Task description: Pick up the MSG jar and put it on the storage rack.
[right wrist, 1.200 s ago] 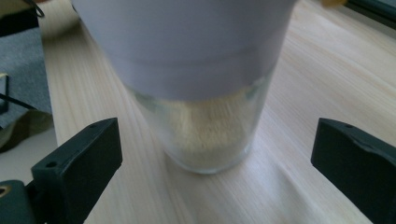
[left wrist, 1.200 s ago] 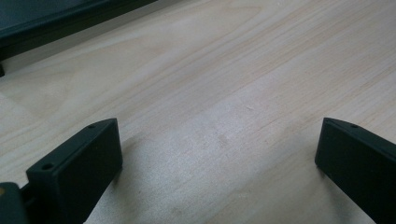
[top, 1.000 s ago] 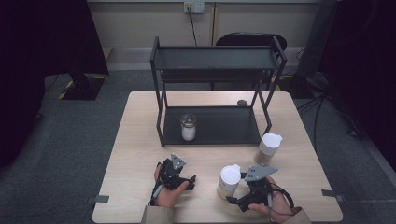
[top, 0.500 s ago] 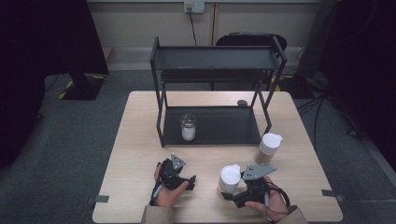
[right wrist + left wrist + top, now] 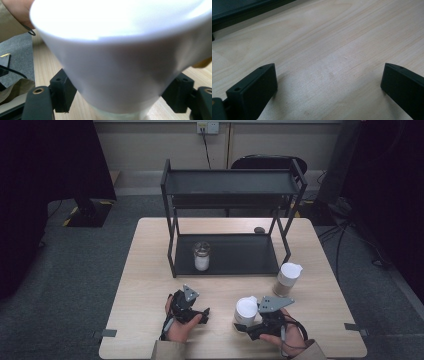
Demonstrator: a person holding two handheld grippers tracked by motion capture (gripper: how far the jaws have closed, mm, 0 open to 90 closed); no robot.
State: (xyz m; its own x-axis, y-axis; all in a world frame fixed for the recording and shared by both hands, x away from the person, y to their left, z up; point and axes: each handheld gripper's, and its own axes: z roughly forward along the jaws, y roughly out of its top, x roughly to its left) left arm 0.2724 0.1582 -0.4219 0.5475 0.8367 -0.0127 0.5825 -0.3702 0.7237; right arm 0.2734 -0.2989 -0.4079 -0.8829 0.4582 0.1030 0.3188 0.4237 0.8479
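Grey carpet and dark curtains surround a pale wooden table (image 5: pixel 150 285), with a black two-tier rack (image 5: pixel 232 220) standing toward its far edge. A glass jar (image 5: pixel 201 256) sits on the rack's lower shelf, at its left end. A second white-lidded cup (image 5: pixel 288 279) stands on the table just off the rack's right front leg.

Near the front edge, right of centre, a white-lidded cup (image 5: pixel 246 311) stands upright, its long axis vertical. The right hand-held gripper (image 5: pixel 250 326) has it: in the right gripper view the cup body (image 5: pixel 117 75) sits between the two black jaws, which press on its lower part from either side, so it is gripping the cup. Cup and rack lie well apart, the rack straight ahead toward the far edge; any carry there would likely run forward, with the right hand clearly the nearer one.

The left hand-held gripper (image 5: pixel 192 312) rests low at the front edge, left of centre, jaws spread wide over bare wood with nothing between them.
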